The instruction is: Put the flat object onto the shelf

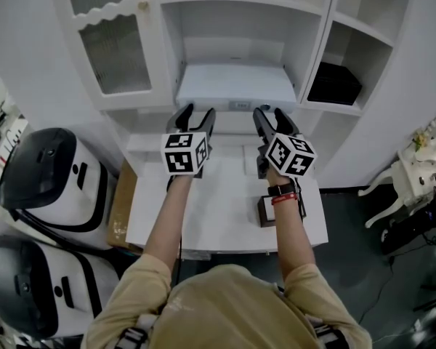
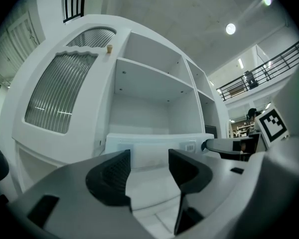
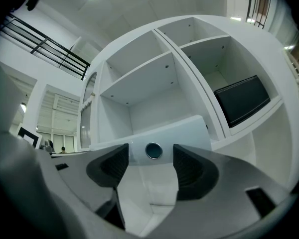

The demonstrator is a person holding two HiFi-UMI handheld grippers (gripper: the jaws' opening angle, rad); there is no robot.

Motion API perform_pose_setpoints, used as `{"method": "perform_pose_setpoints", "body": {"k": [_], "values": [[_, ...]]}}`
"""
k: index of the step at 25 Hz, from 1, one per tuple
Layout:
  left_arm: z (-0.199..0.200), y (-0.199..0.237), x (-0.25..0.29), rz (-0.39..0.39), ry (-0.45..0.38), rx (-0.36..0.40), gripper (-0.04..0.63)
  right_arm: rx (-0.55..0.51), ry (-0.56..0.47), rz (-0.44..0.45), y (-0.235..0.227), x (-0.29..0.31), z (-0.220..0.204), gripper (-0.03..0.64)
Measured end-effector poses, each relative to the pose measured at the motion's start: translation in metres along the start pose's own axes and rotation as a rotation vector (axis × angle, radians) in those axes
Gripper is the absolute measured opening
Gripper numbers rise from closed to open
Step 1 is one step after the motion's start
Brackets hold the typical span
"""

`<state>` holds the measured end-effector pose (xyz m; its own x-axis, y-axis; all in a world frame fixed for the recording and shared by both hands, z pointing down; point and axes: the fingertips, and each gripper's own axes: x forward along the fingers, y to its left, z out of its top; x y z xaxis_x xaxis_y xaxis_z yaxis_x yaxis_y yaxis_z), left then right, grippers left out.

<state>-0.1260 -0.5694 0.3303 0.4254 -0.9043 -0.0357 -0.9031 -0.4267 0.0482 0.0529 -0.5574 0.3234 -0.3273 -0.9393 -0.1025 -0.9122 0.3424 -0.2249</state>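
The flat object is a white slab lying on the lower shelf of the cabinet's middle bay, its front edge overhanging towards me. My left gripper and right gripper hover side by side just in front of that edge, above the white table. In the left gripper view the slab lies beyond the open left gripper, with nothing between the pads. In the right gripper view the slab shows a round dark button, and the right gripper is open and empty too.
A black box sits in the right-hand bay. A ribbed glass door closes the left bay. A small dark item lies on the table by my right wrist. White-and-black machines and a cardboard box stand at the left.
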Motion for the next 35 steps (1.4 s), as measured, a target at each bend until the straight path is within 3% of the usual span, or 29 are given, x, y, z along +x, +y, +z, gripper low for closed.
{"method": "perform_pose_setpoints", "body": {"k": [16, 22, 31, 35], "values": [[-0.002, 0.015, 0.043, 0.012, 0.032, 0.048, 0.253, 0.025, 0.03, -0.004, -0.02, 0.043, 0.003, 0.295], [0.0, 0.022, 0.055, -0.011, 0.035, -0.031, 0.253, 0.034, 0.039, -0.018, -0.025, 0.054, 0.002, 0.294], [0.0, 0.025, 0.06, 0.001, 0.032, 0.016, 0.253, 0.017, 0.03, -0.056, -0.029, 0.056, 0.002, 0.261], [-0.003, 0.024, 0.054, -0.007, 0.027, -0.004, 0.255, -0.002, 0.043, -0.041, -0.025, 0.051, 0.0, 0.262]]}}
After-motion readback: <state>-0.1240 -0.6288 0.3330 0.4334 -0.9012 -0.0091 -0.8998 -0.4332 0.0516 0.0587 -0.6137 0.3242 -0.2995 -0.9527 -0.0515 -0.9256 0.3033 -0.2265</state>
